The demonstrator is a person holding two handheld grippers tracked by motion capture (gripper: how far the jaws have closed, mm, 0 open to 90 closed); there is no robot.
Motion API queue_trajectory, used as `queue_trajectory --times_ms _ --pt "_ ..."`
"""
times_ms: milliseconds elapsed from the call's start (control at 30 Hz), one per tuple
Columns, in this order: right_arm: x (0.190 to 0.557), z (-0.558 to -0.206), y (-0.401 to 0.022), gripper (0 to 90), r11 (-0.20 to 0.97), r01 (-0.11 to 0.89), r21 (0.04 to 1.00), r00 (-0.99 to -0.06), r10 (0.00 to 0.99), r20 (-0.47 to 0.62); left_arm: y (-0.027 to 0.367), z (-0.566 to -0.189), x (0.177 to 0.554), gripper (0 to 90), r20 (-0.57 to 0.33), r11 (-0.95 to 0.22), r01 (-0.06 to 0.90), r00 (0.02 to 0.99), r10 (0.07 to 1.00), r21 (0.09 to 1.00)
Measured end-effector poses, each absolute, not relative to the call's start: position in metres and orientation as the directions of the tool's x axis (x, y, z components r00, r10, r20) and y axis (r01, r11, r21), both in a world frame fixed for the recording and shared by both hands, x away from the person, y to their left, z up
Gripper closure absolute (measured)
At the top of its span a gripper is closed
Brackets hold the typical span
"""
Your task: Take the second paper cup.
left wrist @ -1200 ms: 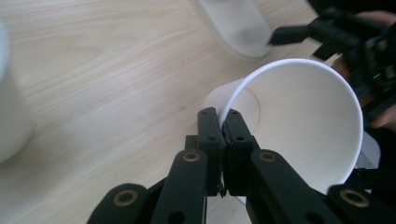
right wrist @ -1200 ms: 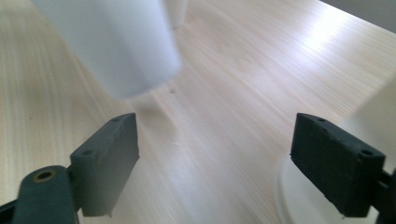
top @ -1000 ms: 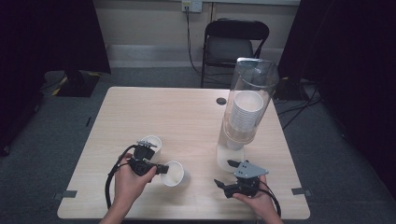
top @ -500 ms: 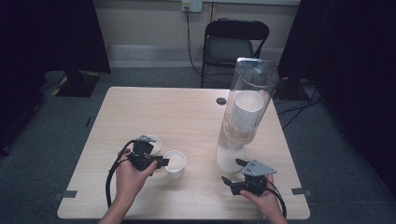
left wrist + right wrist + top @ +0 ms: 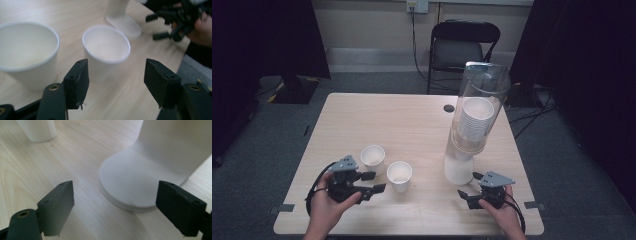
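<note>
Two white paper cups stand upright on the wooden table point(image 5: 412, 125): one point(image 5: 372, 158) farther left, one point(image 5: 399, 175) nearer the middle. My left gripper point(image 5: 373, 182) is open just left of the nearer cup point(image 5: 106, 51), its jaws apart and empty, the other cup point(image 5: 26, 52) to its left. A tall clear cup dispenser point(image 5: 473, 117) holds a stack of white cups on a white base point(image 5: 140, 180). My right gripper point(image 5: 468, 186) is open near the front edge, just right of and below that base, holding nothing.
A black folding chair point(image 5: 464, 47) stands behind the table. A small dark round disc point(image 5: 448, 108) lies near the table's far edge. Dark curtains flank the room at left and right.
My left gripper set the cup upright on the table beside the other cup, let go and drew back. My right gripper shifted slightly right and stayed open.
</note>
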State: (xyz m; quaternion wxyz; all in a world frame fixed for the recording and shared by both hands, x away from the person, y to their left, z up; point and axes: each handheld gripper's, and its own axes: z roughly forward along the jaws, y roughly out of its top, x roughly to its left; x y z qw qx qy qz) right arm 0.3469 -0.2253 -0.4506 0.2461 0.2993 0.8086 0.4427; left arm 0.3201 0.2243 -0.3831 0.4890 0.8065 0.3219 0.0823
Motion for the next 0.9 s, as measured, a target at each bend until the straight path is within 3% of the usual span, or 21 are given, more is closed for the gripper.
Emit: queue_trajectory --times_ms 100,267,533,900 --pt "0.348 -0.452 -0.232 14.3 0.422 0.288 0.859 -0.69 0.714 -0.12 0.241 -0.403 0.309 28.5 -0.127 -0.365 0.407 0.794 0.595 0.837" --pt "0.349 -0.454 -0.236 14.3 0.425 0.315 0.849 -0.67 0.733 -0.118 0.265 -0.433 0.31 21.4 -0.13 -0.361 0.434 0.769 0.626 0.825" --pt "0.347 -0.455 -0.241 14.2 0.441 0.325 0.837 -0.66 0.74 -0.133 0.286 -0.466 0.322 18.3 -0.101 -0.4 0.455 0.75 0.653 0.796" --pt "0.346 -0.449 -0.254 14.2 0.415 0.316 0.853 -0.633 0.762 -0.136 0.288 -0.477 0.324 16.4 0.007 -0.462 0.381 0.765 0.644 0.801"
